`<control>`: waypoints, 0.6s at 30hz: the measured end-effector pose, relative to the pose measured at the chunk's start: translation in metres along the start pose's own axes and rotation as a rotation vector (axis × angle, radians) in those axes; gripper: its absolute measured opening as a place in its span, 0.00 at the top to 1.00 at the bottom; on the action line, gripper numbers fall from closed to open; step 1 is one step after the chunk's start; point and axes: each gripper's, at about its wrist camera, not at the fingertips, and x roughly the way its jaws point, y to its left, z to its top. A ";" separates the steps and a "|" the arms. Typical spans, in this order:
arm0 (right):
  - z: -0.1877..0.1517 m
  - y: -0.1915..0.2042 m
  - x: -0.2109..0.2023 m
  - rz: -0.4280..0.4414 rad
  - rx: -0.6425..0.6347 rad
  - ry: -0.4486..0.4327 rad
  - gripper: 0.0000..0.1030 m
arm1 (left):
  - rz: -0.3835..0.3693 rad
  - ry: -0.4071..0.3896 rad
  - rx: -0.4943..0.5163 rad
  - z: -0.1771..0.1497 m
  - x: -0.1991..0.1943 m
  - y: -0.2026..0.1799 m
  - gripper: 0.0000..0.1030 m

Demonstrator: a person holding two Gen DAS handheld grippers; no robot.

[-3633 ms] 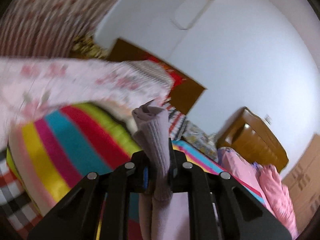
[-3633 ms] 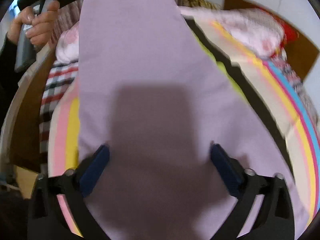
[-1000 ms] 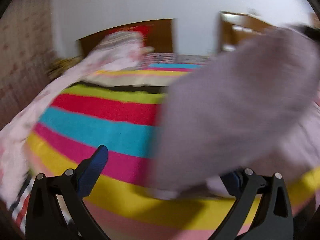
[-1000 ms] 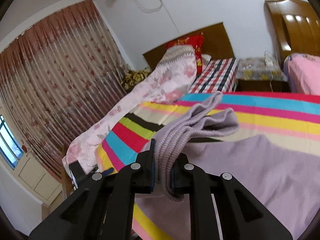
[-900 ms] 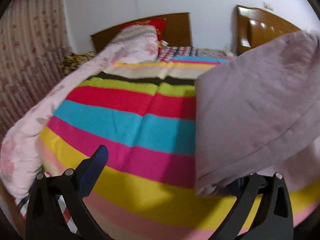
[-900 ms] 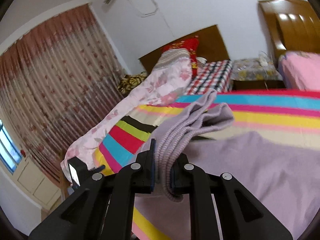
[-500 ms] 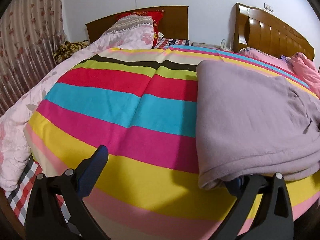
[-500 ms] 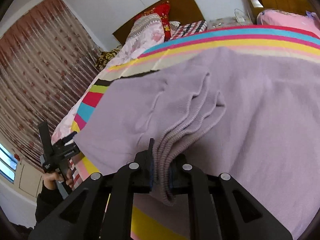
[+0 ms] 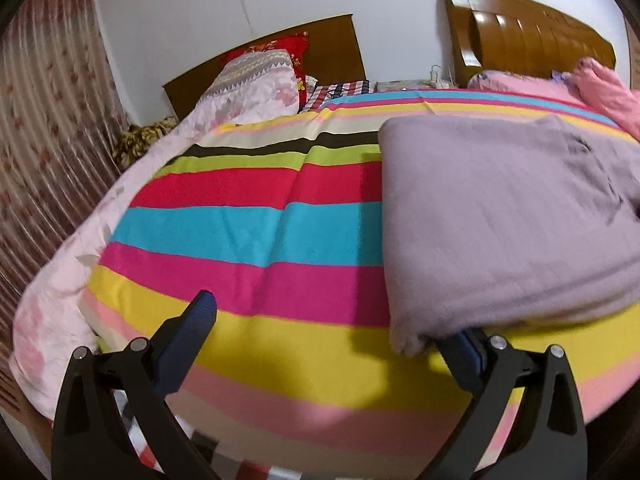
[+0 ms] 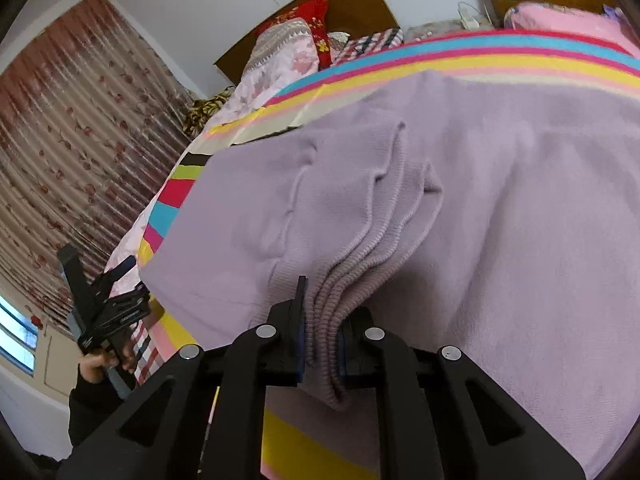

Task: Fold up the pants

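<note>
Purple pants [image 10: 500, 208] lie folded on the bed [image 9: 248, 232]. My right claw [image 10: 320, 344] pinches their ribbed edge; my left claw [image 9: 328, 332] gapes empty beside them. I should let go gently.

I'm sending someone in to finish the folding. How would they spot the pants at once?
Look at the bed with the striped cover. The pants lie on its right half, near the foot, one ribbed edge pinched in the right gripper. They are the only plain lilac knit; the quilt beside is pink and floral.
</note>
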 end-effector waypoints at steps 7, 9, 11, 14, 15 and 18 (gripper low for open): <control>-0.007 0.011 -0.033 -0.165 -0.144 -0.025 0.35 | -0.159 -0.129 0.118 -0.005 -0.097 -0.007 0.02; -0.010 0.008 -0.055 -0.206 -0.168 -0.089 0.29 | -0.280 -0.227 0.008 0.016 -0.123 -0.004 0.02; -0.009 -0.002 -0.074 -0.252 -0.158 -0.138 0.29 | -0.387 -0.274 -0.049 0.038 -0.130 -0.015 0.01; -0.003 -0.020 -0.101 -0.399 -0.149 -0.211 0.23 | -0.453 -0.234 -0.059 0.073 -0.108 -0.054 0.01; -0.002 -0.026 -0.108 -0.446 -0.144 -0.227 0.22 | -0.470 -0.190 -0.033 0.089 -0.090 -0.079 0.01; -0.001 -0.050 -0.127 -0.525 -0.123 -0.252 0.17 | -0.516 -0.057 0.037 0.117 -0.041 -0.138 0.02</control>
